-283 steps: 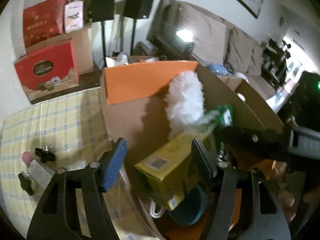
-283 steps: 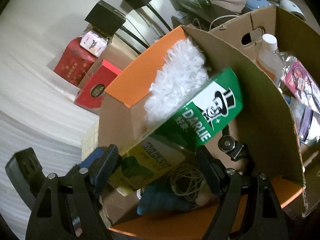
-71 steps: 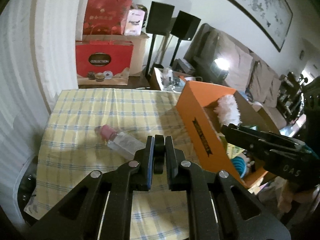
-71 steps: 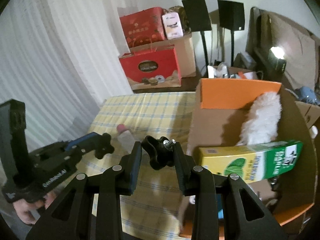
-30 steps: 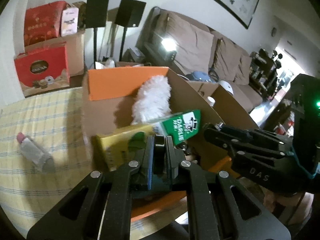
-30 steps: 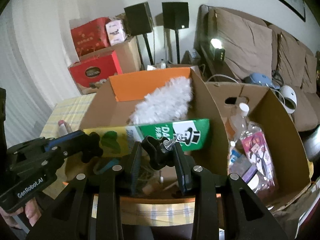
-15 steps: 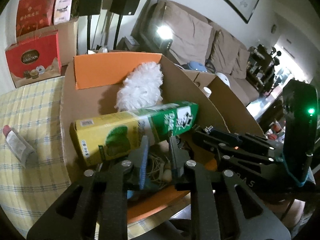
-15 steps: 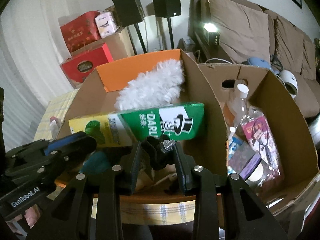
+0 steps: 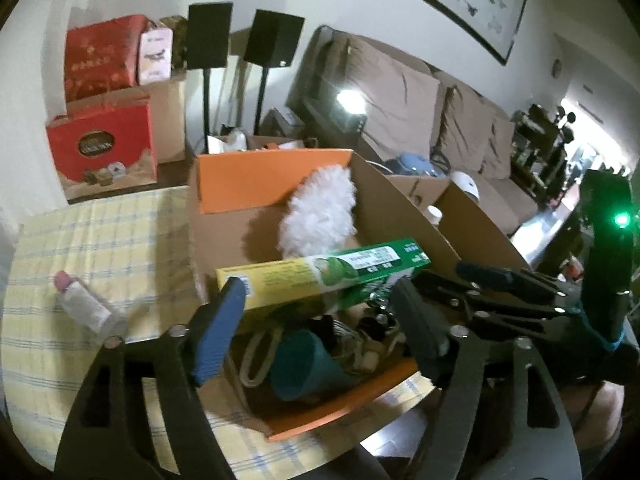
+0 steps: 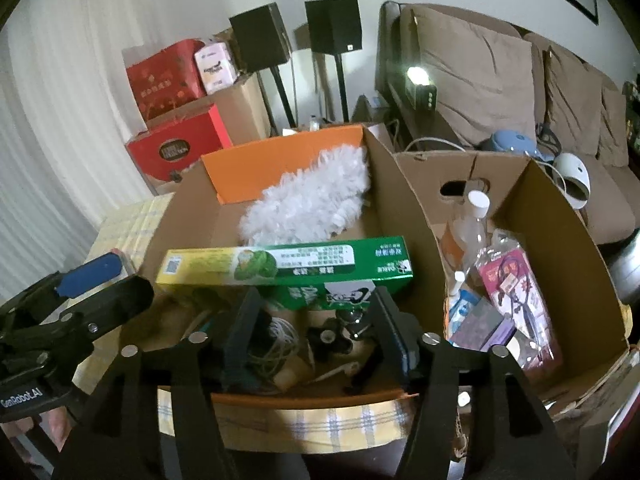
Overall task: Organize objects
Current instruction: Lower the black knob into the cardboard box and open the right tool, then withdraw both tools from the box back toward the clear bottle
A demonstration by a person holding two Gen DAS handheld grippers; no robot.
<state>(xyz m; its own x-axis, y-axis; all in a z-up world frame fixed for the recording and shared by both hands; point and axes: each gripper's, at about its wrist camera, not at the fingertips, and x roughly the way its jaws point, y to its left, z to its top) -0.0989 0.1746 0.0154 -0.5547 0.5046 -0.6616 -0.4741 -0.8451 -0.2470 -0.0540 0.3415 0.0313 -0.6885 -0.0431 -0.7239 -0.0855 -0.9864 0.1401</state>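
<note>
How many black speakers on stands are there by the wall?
2. The left speaker and the right speaker stand side by side behind the orange-flapped cardboard box, beside the sofa. None seems hidden.

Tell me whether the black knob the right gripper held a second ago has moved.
Yes. The black knob has dropped from between the opening right gripper fingers into the orange-flapped box, below the toothpaste carton.

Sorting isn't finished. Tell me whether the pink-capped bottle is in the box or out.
Out. The pink-capped bottle lies on its side on the checked tablecloth, left of the orange cardboard box, apart from it.
</note>
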